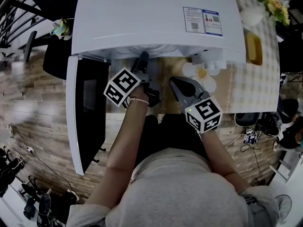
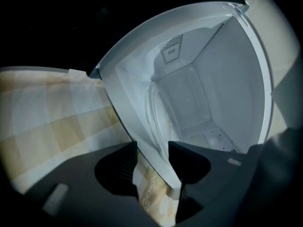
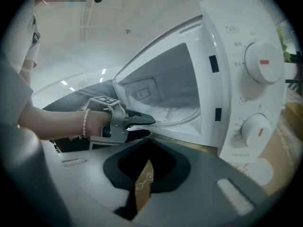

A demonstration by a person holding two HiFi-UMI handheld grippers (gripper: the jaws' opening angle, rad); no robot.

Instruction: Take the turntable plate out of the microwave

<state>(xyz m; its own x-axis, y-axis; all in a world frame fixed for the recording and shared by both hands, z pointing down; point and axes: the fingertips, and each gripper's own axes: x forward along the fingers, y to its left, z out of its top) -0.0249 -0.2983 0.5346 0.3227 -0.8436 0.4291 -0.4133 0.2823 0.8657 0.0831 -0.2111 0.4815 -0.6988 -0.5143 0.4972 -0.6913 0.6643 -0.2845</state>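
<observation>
**Left gripper at the microwave's mouth, plate not out yet**

The left gripper (image 2: 152, 150) has its jaws wide apart. Between them are the white front edge of the microwave (image 1: 156, 18) and a bit of tablecloth (image 2: 57, 122). It has hold of nothing. The right gripper (image 3: 144, 178) hangs outside, in front of the microwave. Its jaws are squeezed almost together, with nothing in them.

The turntable plate (image 3: 176, 113) lies flat on the microwave's floor, just past the left jaws. It looks like clear glass, so I think it is heavy, hard and slippery, and it could break. The near rim looks like the best place to pinch it. It should come out level.

The door (image 1: 87, 108) is swung wide open. Inside the microwave I can see only the plate.
</observation>
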